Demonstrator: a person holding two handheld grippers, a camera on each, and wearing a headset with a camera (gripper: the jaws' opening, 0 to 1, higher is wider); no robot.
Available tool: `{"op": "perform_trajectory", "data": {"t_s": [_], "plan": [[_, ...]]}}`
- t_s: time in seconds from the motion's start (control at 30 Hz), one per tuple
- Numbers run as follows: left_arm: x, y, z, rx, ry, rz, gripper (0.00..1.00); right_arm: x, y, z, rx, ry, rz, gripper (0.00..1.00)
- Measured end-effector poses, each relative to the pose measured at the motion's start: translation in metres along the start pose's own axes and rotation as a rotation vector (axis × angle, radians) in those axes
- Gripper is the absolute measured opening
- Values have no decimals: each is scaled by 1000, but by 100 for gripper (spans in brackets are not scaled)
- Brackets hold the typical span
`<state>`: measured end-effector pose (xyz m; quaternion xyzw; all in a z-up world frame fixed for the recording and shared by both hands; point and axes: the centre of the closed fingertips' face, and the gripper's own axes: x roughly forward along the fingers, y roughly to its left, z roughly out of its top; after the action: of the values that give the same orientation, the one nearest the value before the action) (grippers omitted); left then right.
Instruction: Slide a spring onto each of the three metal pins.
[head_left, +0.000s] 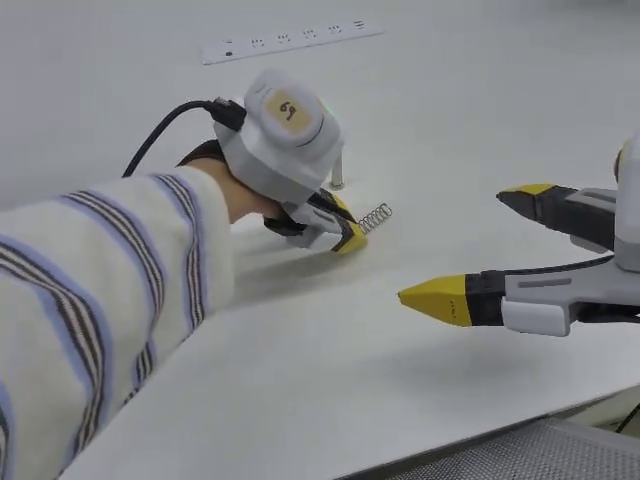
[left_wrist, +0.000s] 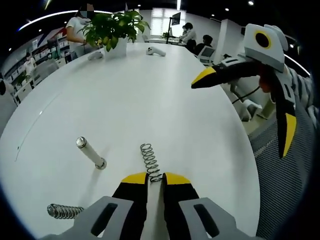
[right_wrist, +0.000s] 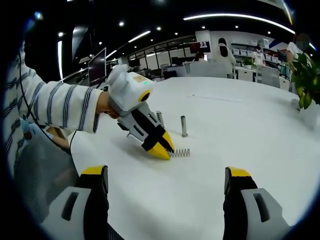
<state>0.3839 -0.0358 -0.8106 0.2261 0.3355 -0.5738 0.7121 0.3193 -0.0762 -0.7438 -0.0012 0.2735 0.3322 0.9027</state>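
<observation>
- Left gripper (left_wrist: 155, 176) jaws are closing almost fully, pinching the near end of a spring (left_wrist: 148, 157); the rest of the spring is sticking out forward past the yellow tips, low over the table (head_left: 450, 100).
- A metal pin (left_wrist: 90, 151) is standing on the table just left of the held spring, apart from it, nothing on it.
- In the head view that pin is sitting just beyond the left gripper's body, and the spring is pointing right of it.
- A second spring (left_wrist: 65, 211) is showing at the near-left edge of the left gripper view; cannot tell whether it is on a pin.
- A hand in a striped sleeve (head_left: 100, 290) is holding the left gripper, with a black cable (head_left: 160, 130) running off its back.
- Right gripper (right_wrist: 165, 180) jaws are standing wide open, gripping nothing, hovering over the table well right of the spring and aiming at it.
- A white power strip (head_left: 290, 40) is lying at the far side of the table.
- A potted plant (left_wrist: 112, 27) is sitting at the far end of the table.
</observation>
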Motion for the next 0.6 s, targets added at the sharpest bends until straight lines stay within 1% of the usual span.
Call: {"op": "perform_trajectory", "data": {"t_s": [0.03, 0.13, 0.17, 0.2, 0.27, 0.4, 0.53, 0.57, 0.6], "plan": [[0, 0, 0, -3, 2, 4, 4, 0, 0, 0, -5, 3, 0, 94], [-4, 1, -2, 14, 3, 23, 4, 0, 1, -1, -12, 10, 1, 94], [-5, 1, -2, 20, 0, 28, 4, 0, 2, -1, -11, 10, 3, 94], [-6, 3, 0, 32, -16, 39, 4, 0, 2, -1, -9, 10, 4, 94], [-8, 3, 1, 41, -29, 43, 4, 0, 3, 0, -9, 11, 3, 94], [-12, 4, -2, 45, -15, 53, 4, -1, 3, 0, -18, 15, 3, 94], [-20, 3, 1, 64, -34, 59, 4, -1, 2, 1, -20, 17, 2, 93], [-22, 3, 2, 74, -42, 69, 4, -2, 2, 0, -22, 19, 2, 93], [-24, 5, 4, 97, -51, 81, 4, -2, 2, 0, -23, 21, 3, 93]]}}
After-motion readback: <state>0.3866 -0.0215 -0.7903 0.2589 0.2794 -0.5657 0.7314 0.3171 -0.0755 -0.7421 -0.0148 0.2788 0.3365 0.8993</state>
